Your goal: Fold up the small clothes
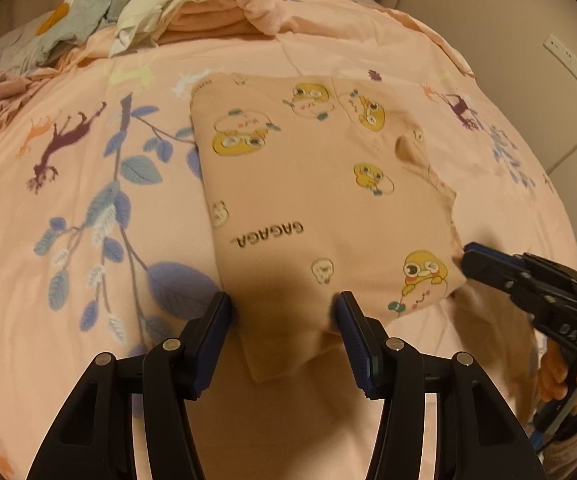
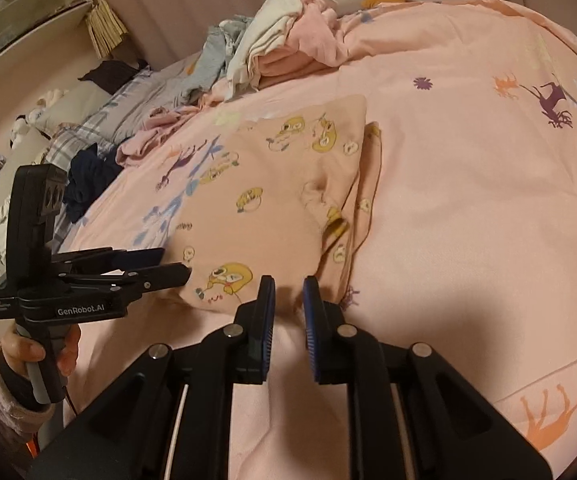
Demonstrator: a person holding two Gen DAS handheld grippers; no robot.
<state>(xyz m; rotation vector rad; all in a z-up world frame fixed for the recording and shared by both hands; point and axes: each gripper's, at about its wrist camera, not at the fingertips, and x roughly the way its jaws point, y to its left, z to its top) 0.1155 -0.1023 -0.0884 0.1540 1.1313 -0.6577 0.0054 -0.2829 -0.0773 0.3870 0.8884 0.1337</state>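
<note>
A peach top (image 1: 300, 184) printed with yellow cartoon faces lies partly folded on the pink bedcover (image 1: 68, 240). One sleeve is folded over its right side. My left gripper (image 1: 283, 300) stands open, its fingers straddling the top's near corner without pressing on it. In the right wrist view the same top (image 2: 280, 200) lies just beyond my right gripper (image 2: 288, 282), whose jaws show a narrow gap with only bedcover behind it. The right gripper (image 1: 467, 258) has its tips at the top's right edge. The left gripper (image 2: 175, 263) is at the top's left corner.
A heap of unfolded clothes (image 1: 192, 4) lies at the far end of the bed, the same heap (image 2: 288, 40) in the right wrist view. Dark garments (image 2: 88, 180) and pillows lie far left. A hand (image 2: 20, 344) holds the left grip. A socket strip (image 1: 572, 68) is on the right wall.
</note>
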